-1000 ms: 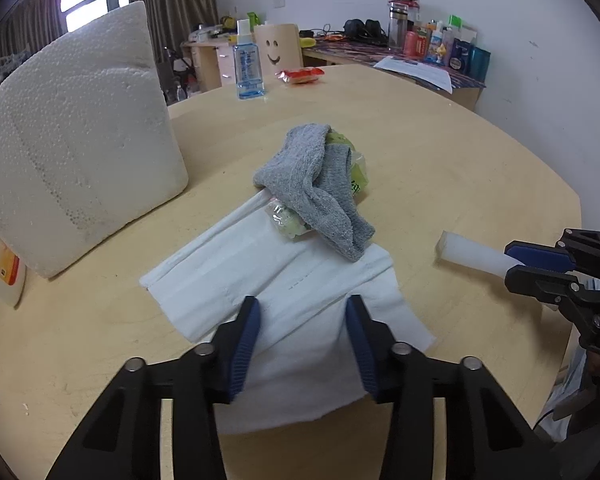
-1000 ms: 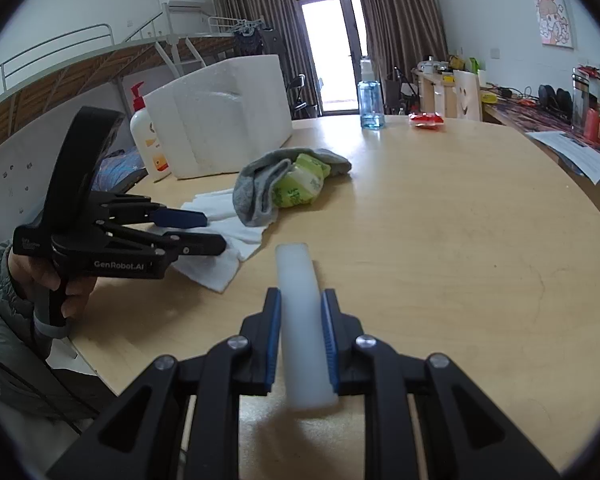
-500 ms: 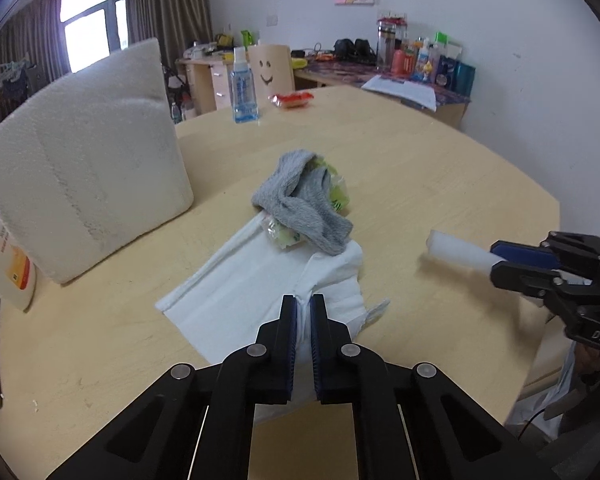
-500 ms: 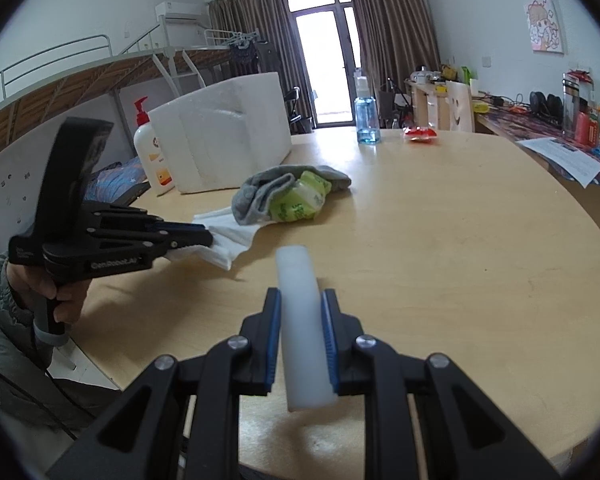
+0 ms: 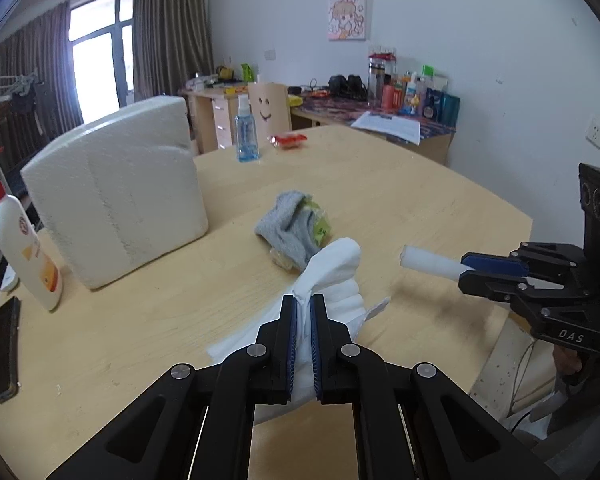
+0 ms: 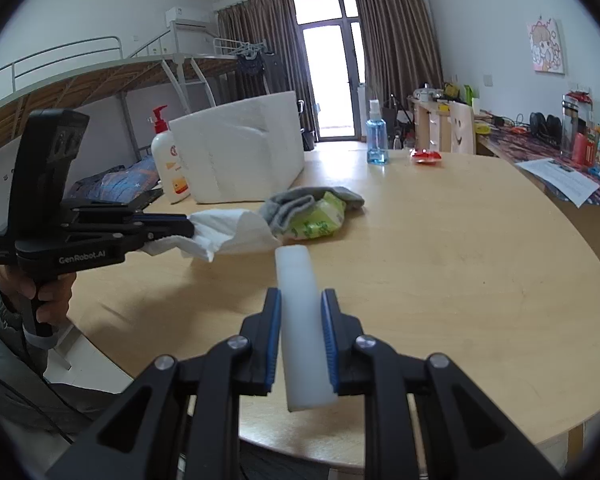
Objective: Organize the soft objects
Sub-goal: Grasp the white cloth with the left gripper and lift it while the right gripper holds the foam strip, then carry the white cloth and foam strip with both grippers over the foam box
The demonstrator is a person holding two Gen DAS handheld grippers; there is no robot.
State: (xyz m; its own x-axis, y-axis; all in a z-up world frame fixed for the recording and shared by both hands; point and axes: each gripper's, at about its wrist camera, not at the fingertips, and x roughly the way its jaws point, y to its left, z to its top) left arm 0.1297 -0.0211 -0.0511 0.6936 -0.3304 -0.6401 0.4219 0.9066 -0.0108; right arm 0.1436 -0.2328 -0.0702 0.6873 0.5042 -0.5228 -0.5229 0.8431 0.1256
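Two grippers up: left gripper point(image 5: 303, 306) jaws clamp one white cloth point(image 5: 332, 268), right gripper point(image 6: 300, 304) jaws grip one foam bar point(image 6: 300, 312); one sock point(image 5: 286, 226) on worktop point(image 5: 400, 200).

Green packet point(image 5: 320, 226) half hidden under grey sock point(image 5: 286, 228); phone point(image 5: 5, 348) cut off at left frame edge.

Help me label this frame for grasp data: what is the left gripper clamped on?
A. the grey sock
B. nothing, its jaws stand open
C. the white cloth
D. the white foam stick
C: the left gripper is shut on a bunched fold of the white cloth, lifting it off the table.
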